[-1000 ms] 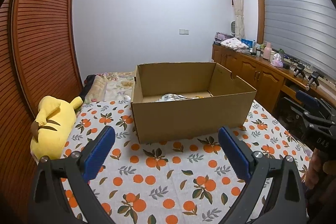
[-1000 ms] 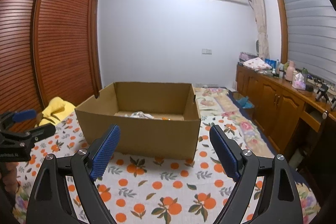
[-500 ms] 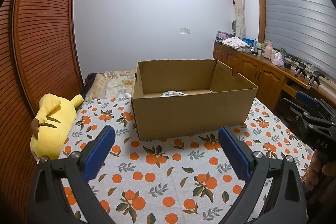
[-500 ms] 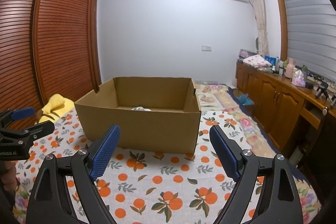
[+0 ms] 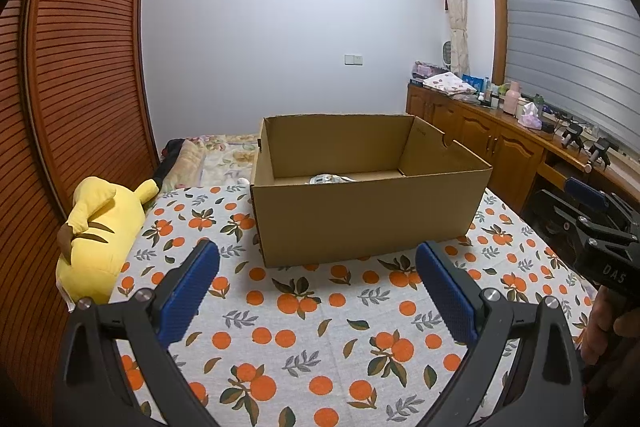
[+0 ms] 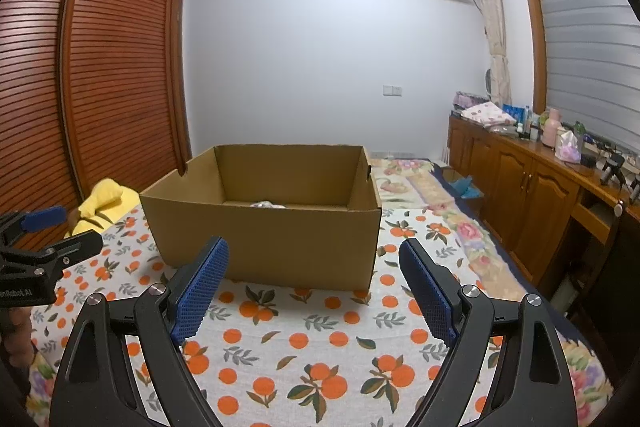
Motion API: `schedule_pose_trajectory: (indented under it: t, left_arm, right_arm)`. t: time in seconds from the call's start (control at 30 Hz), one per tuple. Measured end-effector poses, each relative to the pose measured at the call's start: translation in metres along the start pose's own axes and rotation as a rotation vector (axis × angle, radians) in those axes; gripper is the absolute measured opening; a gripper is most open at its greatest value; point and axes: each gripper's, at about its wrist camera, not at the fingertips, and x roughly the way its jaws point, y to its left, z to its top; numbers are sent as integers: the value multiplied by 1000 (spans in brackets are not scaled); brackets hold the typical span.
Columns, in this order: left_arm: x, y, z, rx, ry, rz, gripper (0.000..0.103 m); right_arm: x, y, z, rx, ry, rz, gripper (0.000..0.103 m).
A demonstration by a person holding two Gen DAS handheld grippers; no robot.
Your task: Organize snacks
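One open-topped brown cardboard box (image 5: 368, 219) sits on the orange-print bedsheet (image 5: 304, 339), a single pale wrapped snack (image 5: 330, 179) barely showing inside. Two claws, left claw (image 5: 318, 263) and right claw (image 6: 314, 263), stand wide apart, holding nothing. One yellow plush (image 5: 100, 231) lies left of the box.

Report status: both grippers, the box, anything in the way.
Left gripper open, empty. Right gripper open, empty. Cardboard box upright on orange-print cloth, one pale packet visible inside. Path to the box clear.
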Motion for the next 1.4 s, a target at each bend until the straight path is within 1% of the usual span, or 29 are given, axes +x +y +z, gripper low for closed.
schedule_pose_trajectory:
  t: [0.4,1.4]
  left_arm:
    - [2,0,0,1,0,1,99]
    - [4,0,-3,9,-1,0,100]
  right_arm:
    - [1,-4,-7,9,13,-1,89]
    - [0,-5,-6,13,13,-1,89]
